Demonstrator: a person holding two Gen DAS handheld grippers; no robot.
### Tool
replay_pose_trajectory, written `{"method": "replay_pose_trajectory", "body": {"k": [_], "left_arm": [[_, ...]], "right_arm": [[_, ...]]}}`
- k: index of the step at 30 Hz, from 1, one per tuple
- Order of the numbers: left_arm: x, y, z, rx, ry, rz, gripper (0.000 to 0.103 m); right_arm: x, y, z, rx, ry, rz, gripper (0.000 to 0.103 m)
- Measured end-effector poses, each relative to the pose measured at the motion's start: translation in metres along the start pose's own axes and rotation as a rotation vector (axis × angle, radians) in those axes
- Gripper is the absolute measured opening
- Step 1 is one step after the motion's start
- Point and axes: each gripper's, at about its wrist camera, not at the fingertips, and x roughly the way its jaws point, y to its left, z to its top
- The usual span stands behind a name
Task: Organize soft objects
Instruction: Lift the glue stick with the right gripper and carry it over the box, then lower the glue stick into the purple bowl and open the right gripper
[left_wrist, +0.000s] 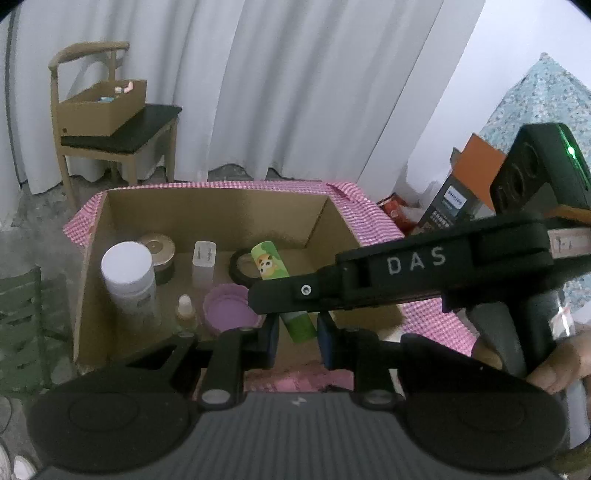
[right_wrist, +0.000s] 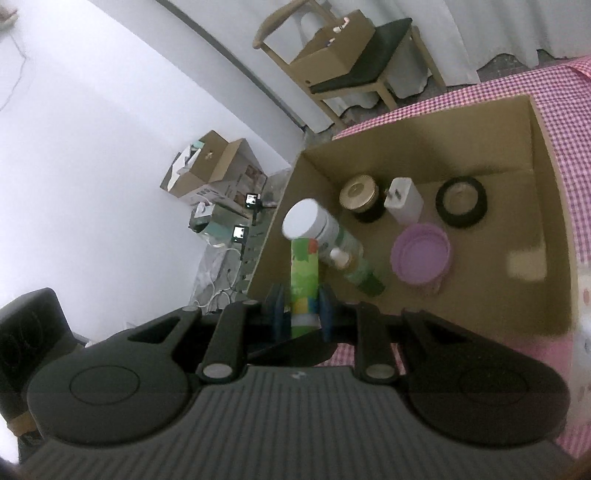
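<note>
A green tube (left_wrist: 267, 264) with a cartoon print hangs tilted over an open cardboard box (left_wrist: 221, 221). My left gripper (left_wrist: 297, 332) is shut on the tube's near end, its blue pads on either side. My right gripper (left_wrist: 273, 295) reaches in from the right across the tube's middle. In the right wrist view that gripper (right_wrist: 302, 314) is shut on the green tube (right_wrist: 304, 273), which sticks out past the pads over the box's (right_wrist: 443, 147) near left corner. A dark wedge under the tube's lower end may be the left finger.
The box holds a white jar (left_wrist: 127, 273), a brown-lidded tin (left_wrist: 157, 247), a white adapter (left_wrist: 204, 258), a black ring (right_wrist: 461, 201), a purple lid (left_wrist: 227, 308) and a small dropper bottle (left_wrist: 185, 308). It stands on a pink checked cloth (left_wrist: 373, 218). A chair (left_wrist: 110, 144) with a smaller box stands behind.
</note>
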Motion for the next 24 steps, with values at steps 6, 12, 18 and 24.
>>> {"method": "replay_pose_trajectory", "body": {"k": [6,12,18,24], "left_arm": [[0.044,0.019,0.014,-0.032,0.085,0.011,0.023],[0.086,0.036,0.021,-0.068,0.183,0.021,0.023],[0.112,0.046,0.024,-0.096,0.259,0.022,0.025],[0.118,0.047,0.023,-0.088,0.272,0.036,0.035]], "right_arm": [[0.037,-0.033,0.033,0.065,0.091,-0.015,0.018],[0.077,-0.064,0.048,0.125,0.196,-0.047,0.017],[0.109,-0.079,0.054,0.137,0.273,-0.094,0.015],[0.128,-0.085,0.055,0.112,0.317,-0.157,0.015]]}}
